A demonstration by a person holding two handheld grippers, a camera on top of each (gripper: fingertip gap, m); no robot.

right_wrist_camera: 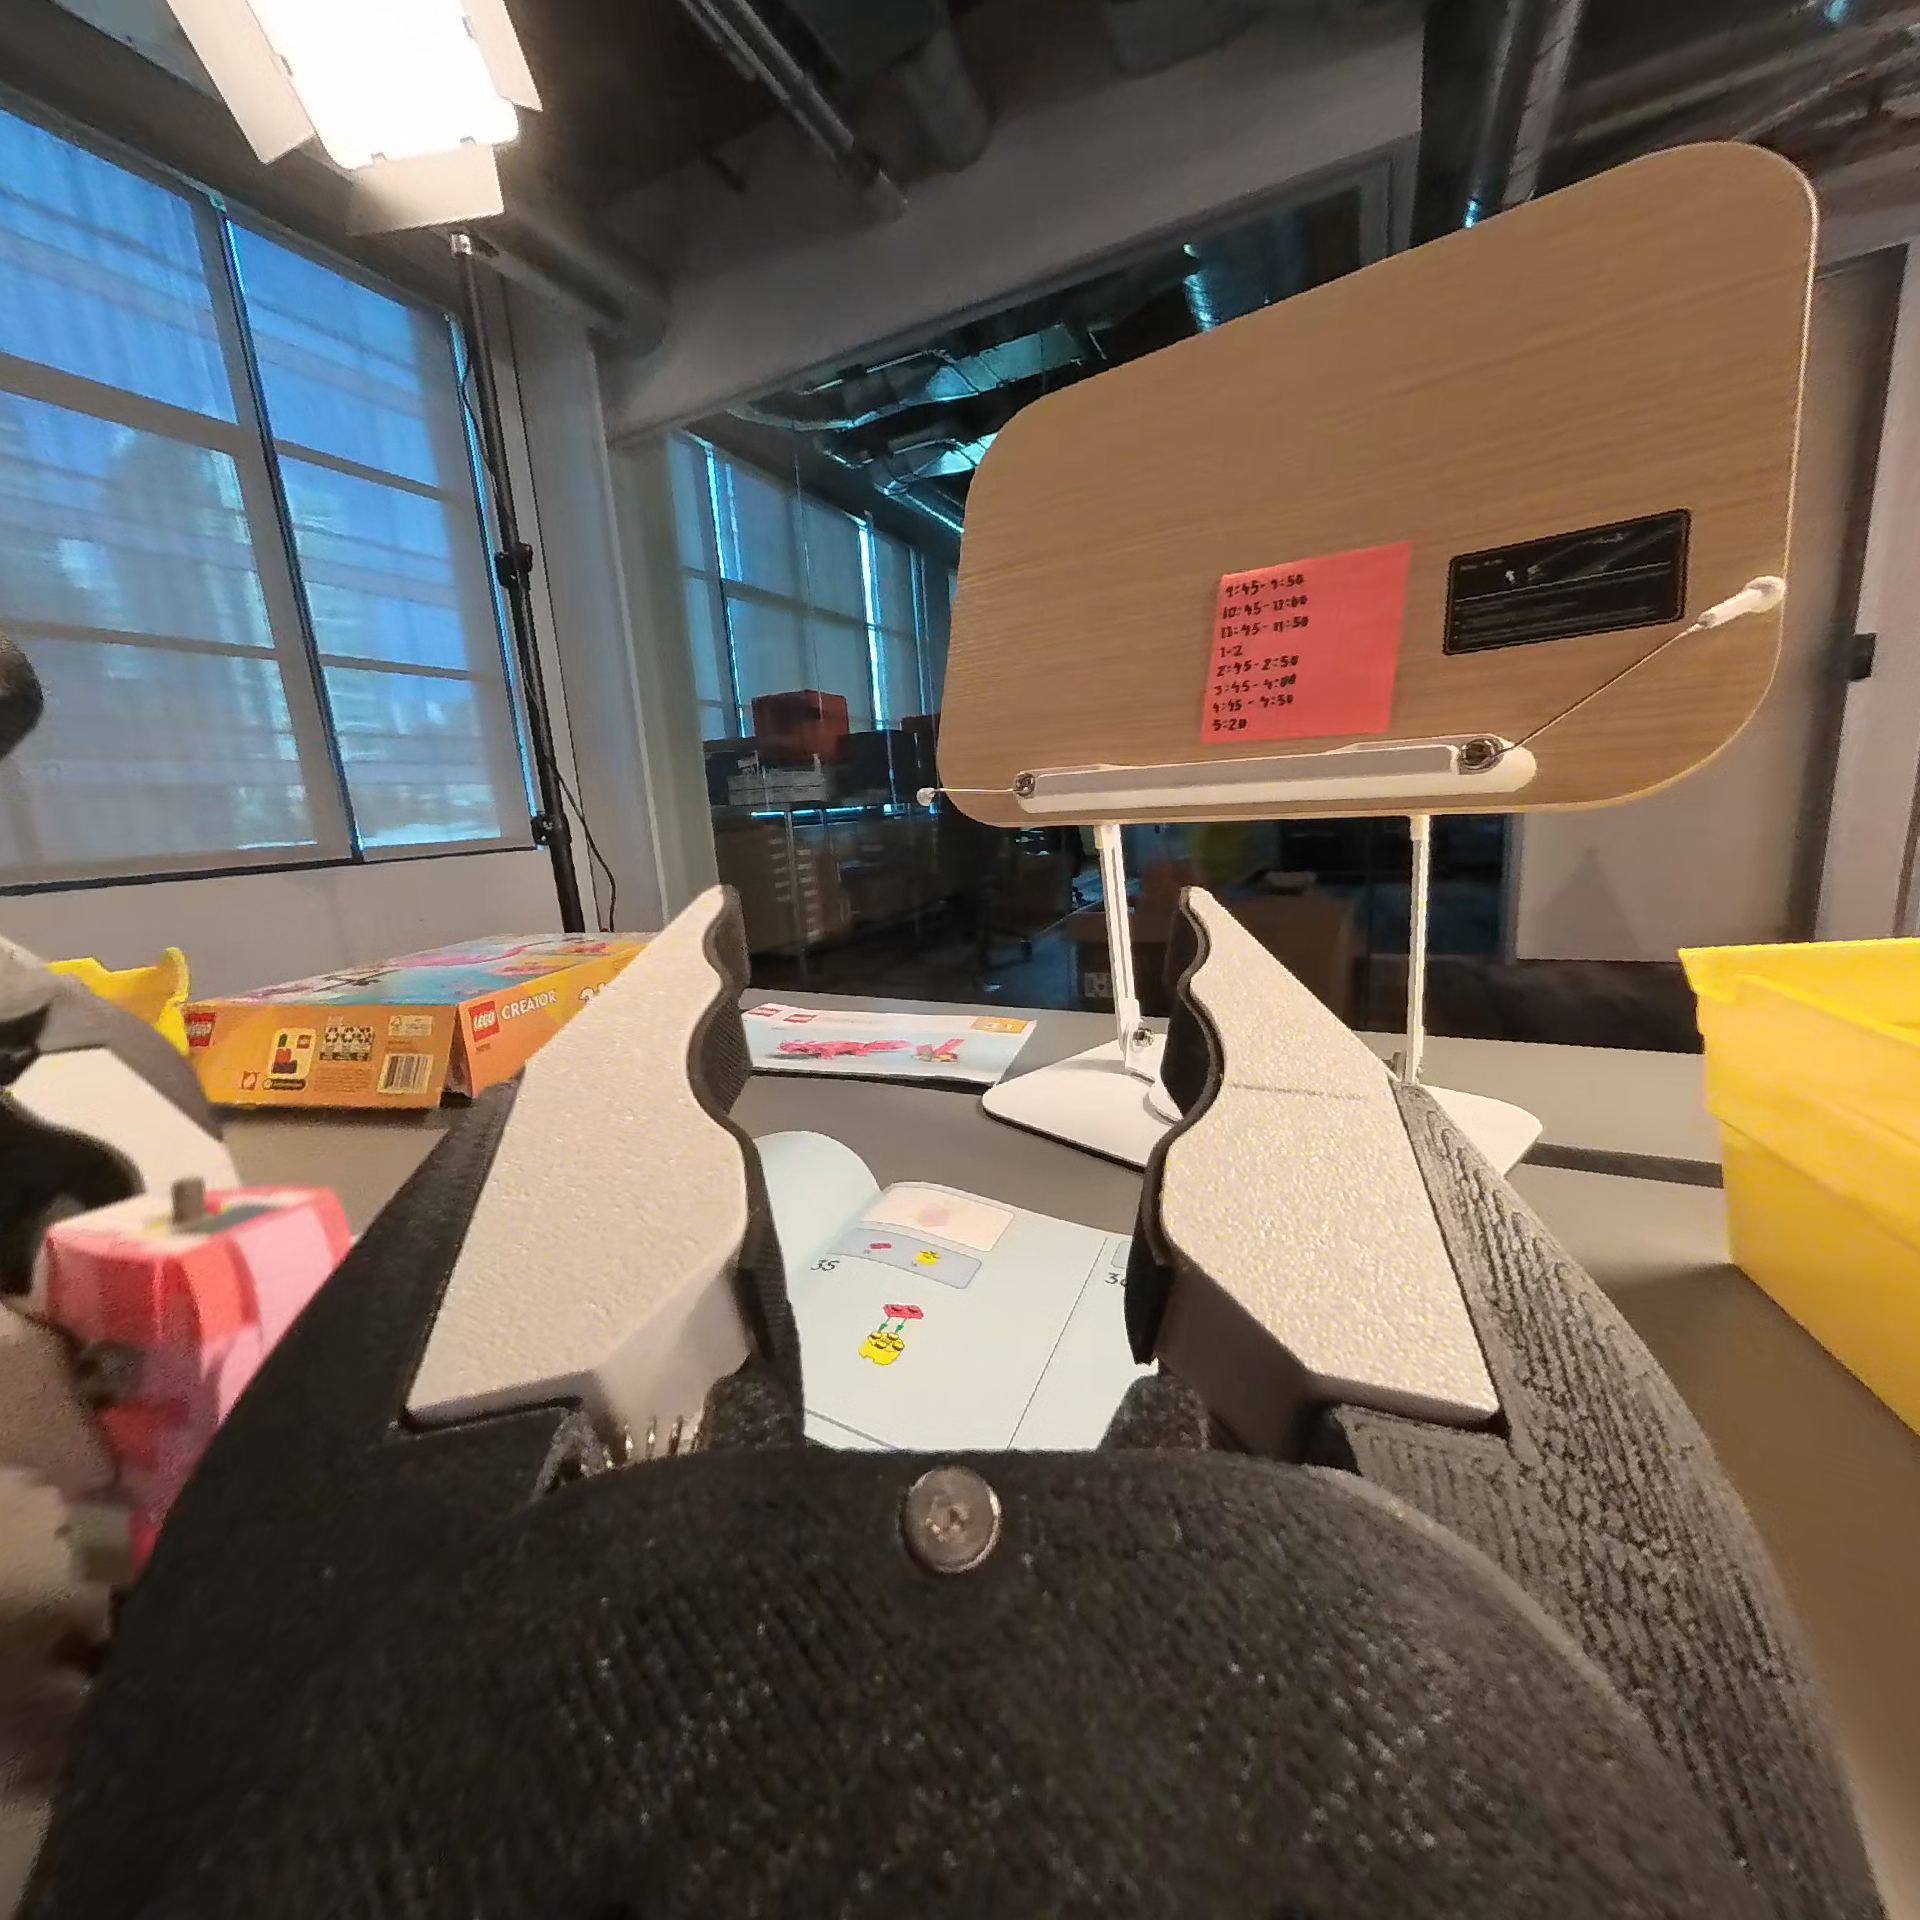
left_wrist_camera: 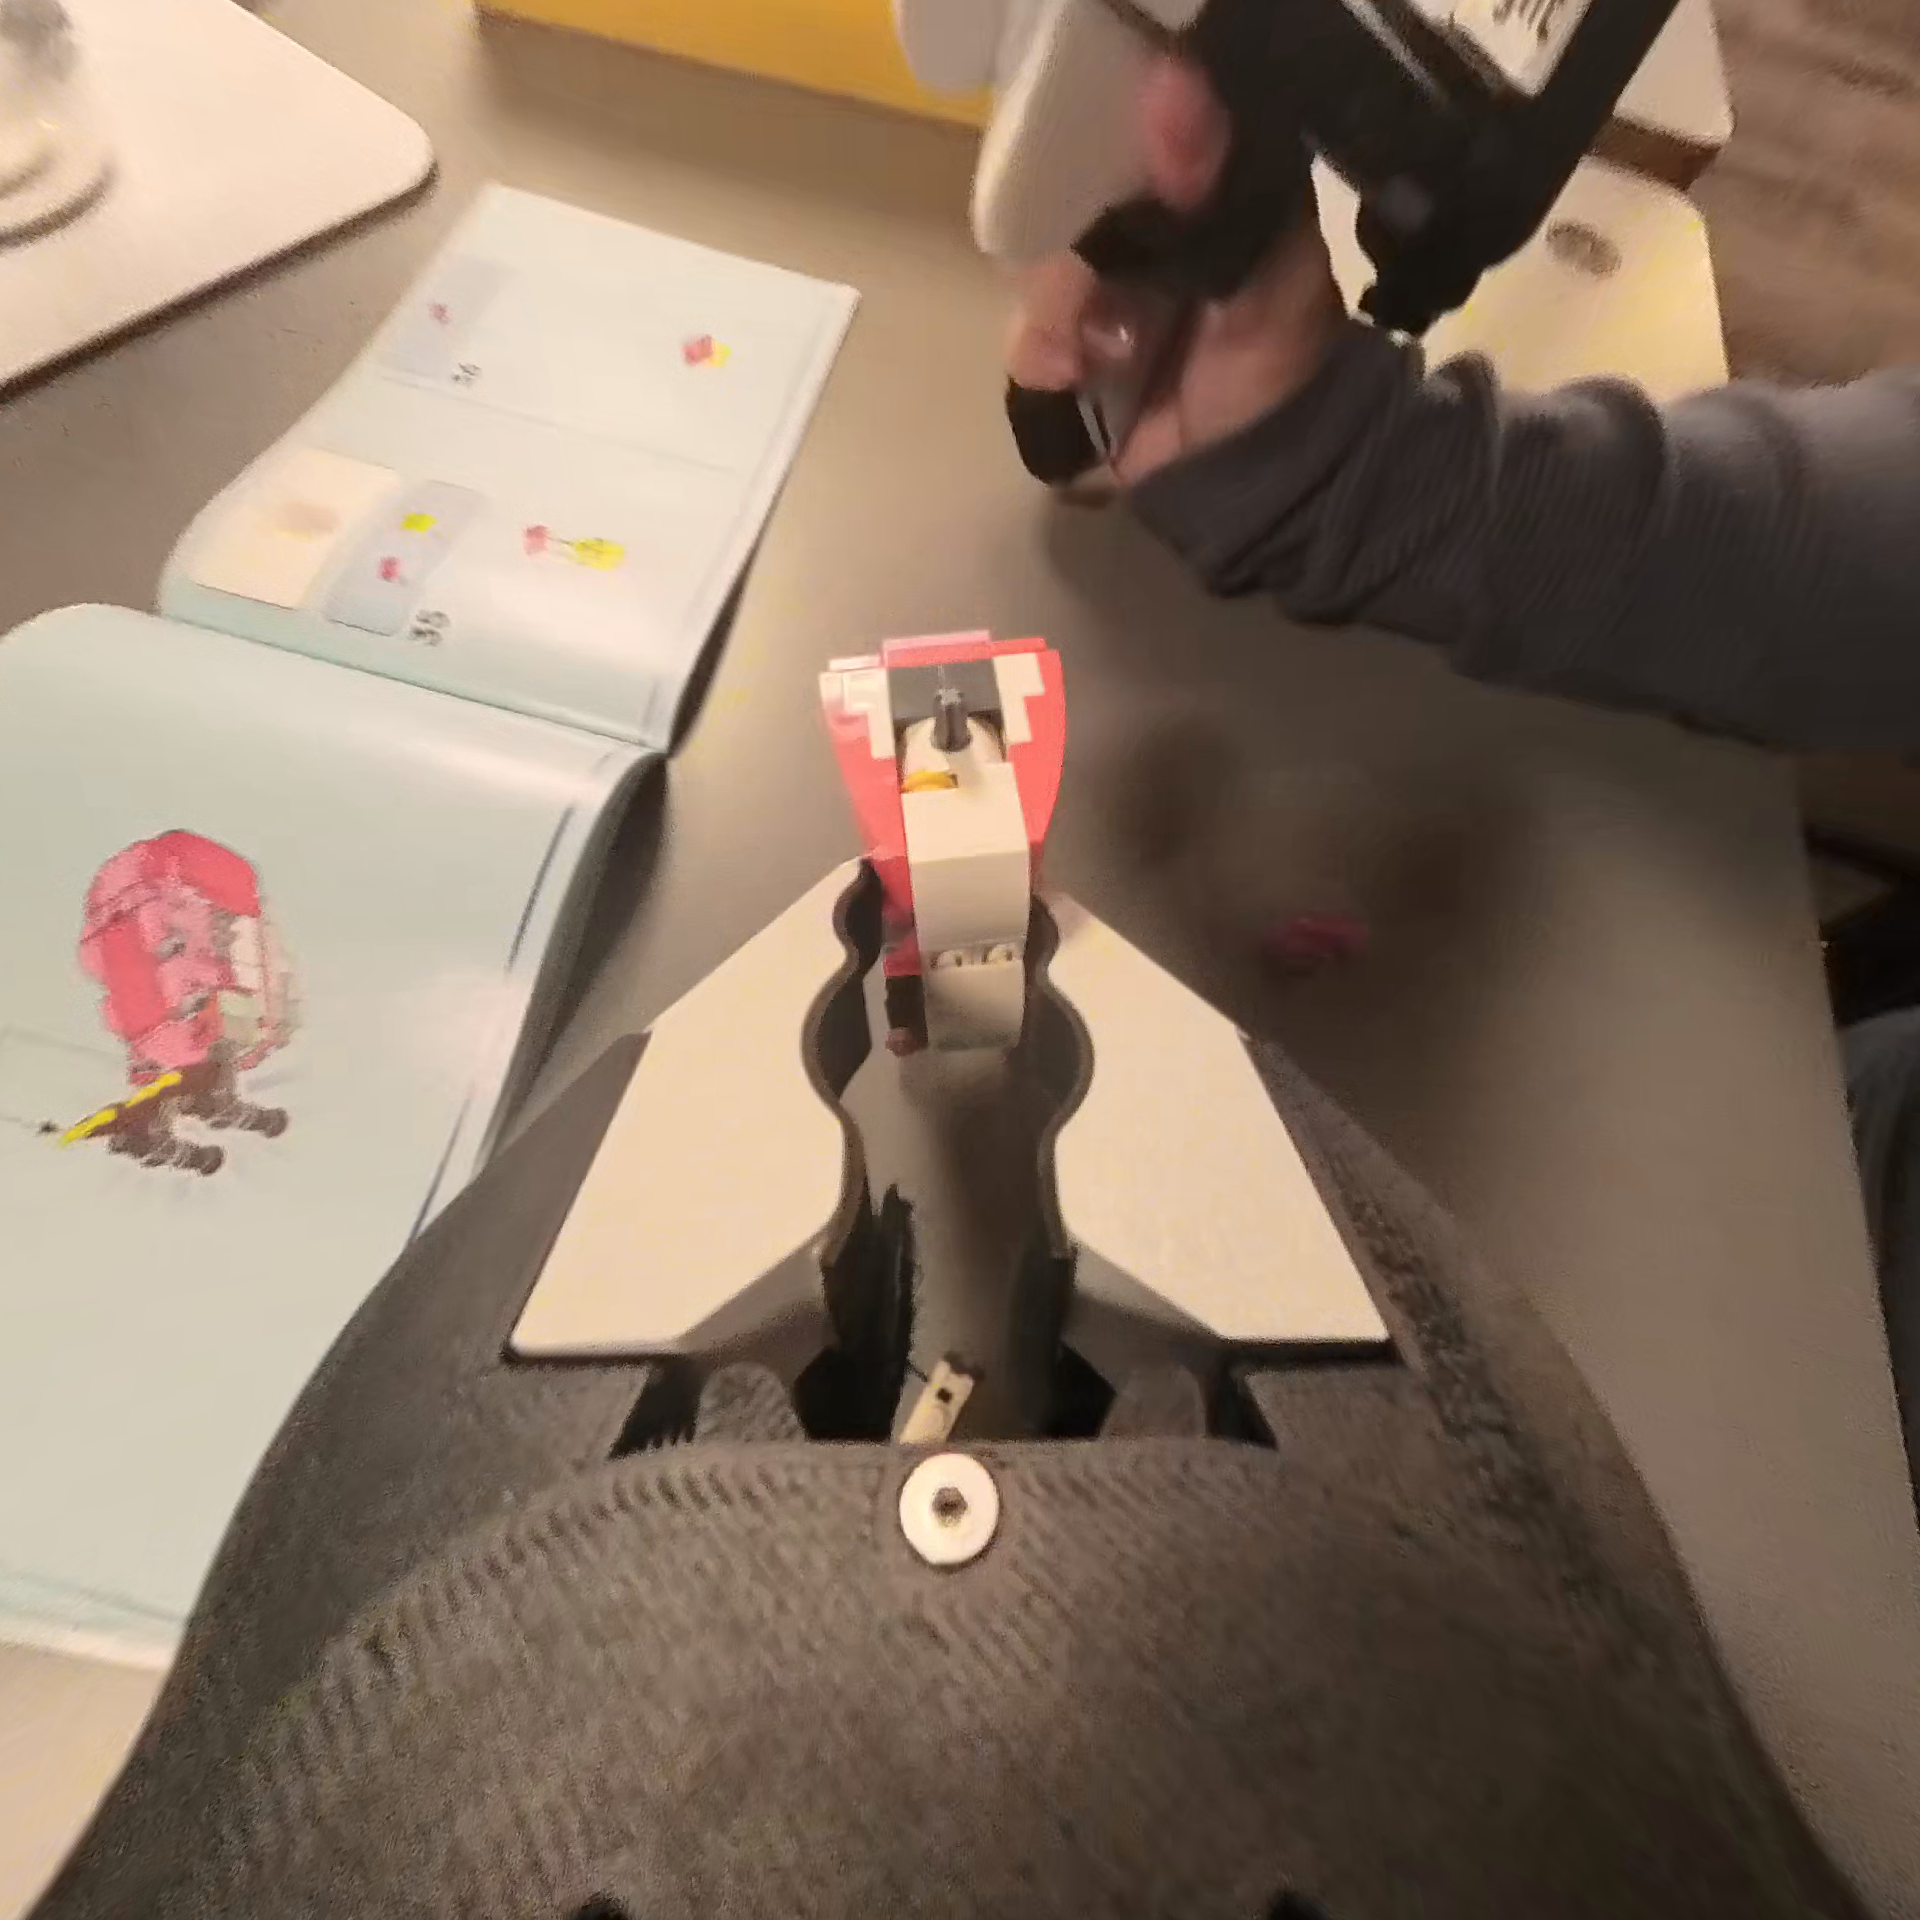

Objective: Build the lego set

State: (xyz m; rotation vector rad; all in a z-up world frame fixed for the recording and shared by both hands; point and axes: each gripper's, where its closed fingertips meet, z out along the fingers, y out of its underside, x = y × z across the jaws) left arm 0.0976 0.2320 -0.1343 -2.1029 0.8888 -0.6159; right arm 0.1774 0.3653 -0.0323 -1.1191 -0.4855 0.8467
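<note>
My left gripper (left_wrist_camera: pixel 951 914) is shut on a red, pink and white brick model (left_wrist_camera: pixel 951 769); its white lower part sits clamped between the pads and the model juts forward above the grey table (left_wrist_camera: pixel 1351 1143). The same model shows at the left edge of the right wrist view (right_wrist_camera: pixel 187 1309). My right gripper (right_wrist_camera: pixel 961 914) is open and empty, raised above an open instruction booklet (right_wrist_camera: pixel 935 1299). In the left wrist view the right gripper (left_wrist_camera: pixel 1226 187) is up at the top right in a person's hand. A small dark red brick piece (left_wrist_camera: pixel 1311 935) lies on the table right of my left fingertips.
The open booklet (left_wrist_camera: pixel 499 447) lies left of the model. A wooden book stand (right_wrist_camera: pixel 1382 499) with a pink note stands ahead on a white base. A yellow bin (right_wrist_camera: pixel 1818 1132) is at the right, a toy box (right_wrist_camera: pixel 395 1039) and a second booklet (right_wrist_camera: pixel 883 1039) farther back. My left gripper is the nearer one to the small dark red brick piece (left_wrist_camera: pixel 1311 935): about 10 centimeters, against 20 centimeters.
</note>
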